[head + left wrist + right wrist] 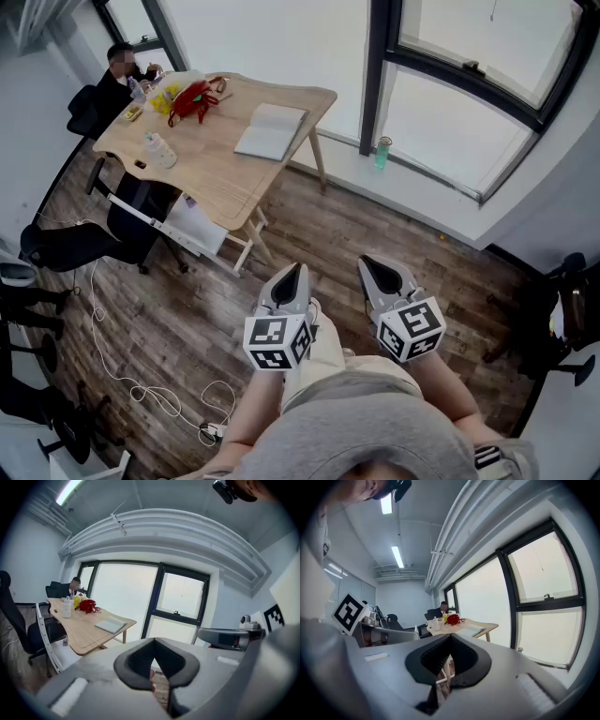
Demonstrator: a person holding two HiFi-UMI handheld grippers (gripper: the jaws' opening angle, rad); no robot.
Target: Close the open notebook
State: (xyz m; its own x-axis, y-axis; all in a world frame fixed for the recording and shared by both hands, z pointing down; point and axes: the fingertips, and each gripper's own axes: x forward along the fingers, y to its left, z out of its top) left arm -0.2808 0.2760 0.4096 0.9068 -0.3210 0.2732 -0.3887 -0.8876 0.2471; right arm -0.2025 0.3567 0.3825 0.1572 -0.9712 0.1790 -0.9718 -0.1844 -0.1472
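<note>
The open notebook (270,130) lies flat on the near right part of a light wooden table (211,173), far ahead of me across the floor. It shows small in the left gripper view (110,625) and in the right gripper view (474,630). I hold both grippers close to my body, over the wood floor, well short of the table. My left gripper (291,270) (154,640) has its jaws together with nothing in them. My right gripper (367,262) (451,637) is likewise shut and holds nothing.
On the table sit a red bag (194,99), a clear bottle (159,149) and small items; a person (120,75) sits at its far end. Black office chairs (70,246) stand left, a white cable (141,389) trails on the floor, a green bottle (382,152) is on the window ledge.
</note>
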